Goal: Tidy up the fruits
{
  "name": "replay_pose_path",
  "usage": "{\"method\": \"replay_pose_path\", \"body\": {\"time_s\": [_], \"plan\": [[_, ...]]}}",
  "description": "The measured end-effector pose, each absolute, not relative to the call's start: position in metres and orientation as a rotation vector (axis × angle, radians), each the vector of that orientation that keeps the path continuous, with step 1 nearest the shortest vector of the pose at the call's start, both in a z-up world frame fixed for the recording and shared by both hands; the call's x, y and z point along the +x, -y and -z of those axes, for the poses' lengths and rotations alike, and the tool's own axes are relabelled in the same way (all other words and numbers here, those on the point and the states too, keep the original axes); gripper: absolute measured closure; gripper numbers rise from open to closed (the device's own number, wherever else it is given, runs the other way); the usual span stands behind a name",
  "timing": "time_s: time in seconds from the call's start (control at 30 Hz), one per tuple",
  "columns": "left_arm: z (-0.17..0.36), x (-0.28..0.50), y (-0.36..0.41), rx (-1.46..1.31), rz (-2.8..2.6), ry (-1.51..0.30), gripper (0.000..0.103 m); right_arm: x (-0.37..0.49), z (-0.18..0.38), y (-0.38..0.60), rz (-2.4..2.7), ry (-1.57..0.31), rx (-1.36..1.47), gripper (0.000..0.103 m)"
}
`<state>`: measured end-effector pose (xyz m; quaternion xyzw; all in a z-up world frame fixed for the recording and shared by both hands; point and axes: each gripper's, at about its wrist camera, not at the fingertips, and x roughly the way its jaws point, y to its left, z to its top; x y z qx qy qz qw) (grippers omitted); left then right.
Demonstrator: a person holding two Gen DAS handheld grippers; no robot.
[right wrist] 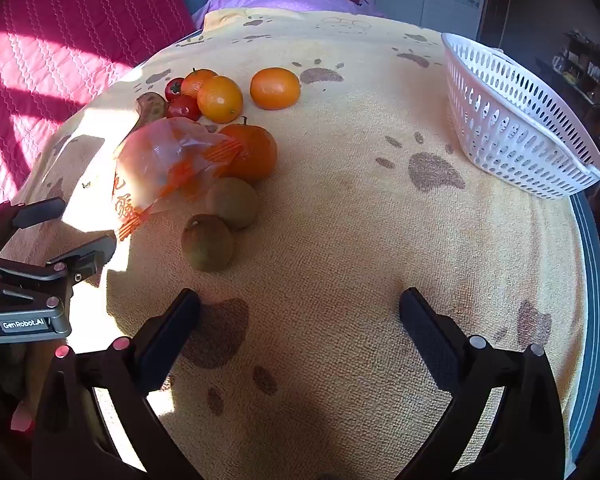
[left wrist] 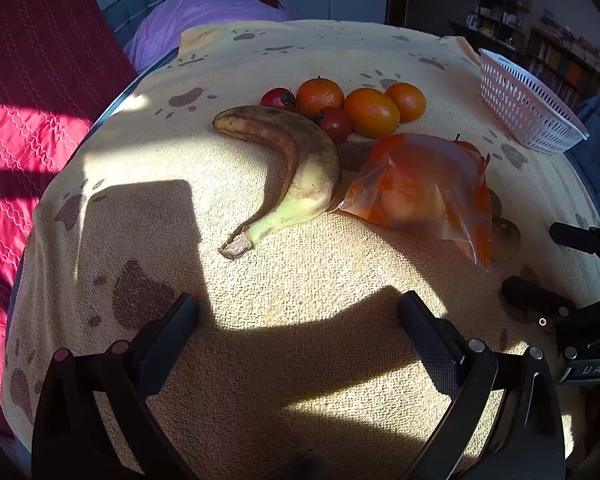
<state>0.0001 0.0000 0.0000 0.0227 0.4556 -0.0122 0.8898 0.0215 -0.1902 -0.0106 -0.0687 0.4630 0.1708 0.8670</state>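
Note:
A spotted banana (left wrist: 296,168) lies mid-table beside an orange plastic bag (left wrist: 424,192). Behind them sit three oranges (left wrist: 372,113) and two small red fruits (left wrist: 334,125). In the right wrist view two brown kiwis (right wrist: 207,242) lie next to the bag (right wrist: 160,164), with another orange (right wrist: 254,154) tucked behind it and a lone orange (right wrist: 275,88) farther back. The white perforated basket (right wrist: 512,128) stands empty at the right edge. My left gripper (left wrist: 298,312) hangs open over bare cloth in front of the banana. My right gripper (right wrist: 299,308) is open too, right of the kiwis.
A yellow cloth with brown paw prints (right wrist: 380,240) covers the round table. A pink quilted bed cover (left wrist: 28,100) lies to the left and purple bedding (left wrist: 204,12) behind. Shelves (left wrist: 560,52) stand at the far right. The left gripper's body (right wrist: 24,280) shows at the right view's left edge.

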Motion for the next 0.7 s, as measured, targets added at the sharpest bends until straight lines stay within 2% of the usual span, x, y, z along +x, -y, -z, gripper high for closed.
{"method": "replay_pose_path", "body": {"time_s": [0.7], "plan": [[0.0001,0.0000,0.0000,0.050,0.023,-0.946,0.005,0.0216,0.0100,0.1901,-0.364,-0.971,-0.147,0.002]]}}
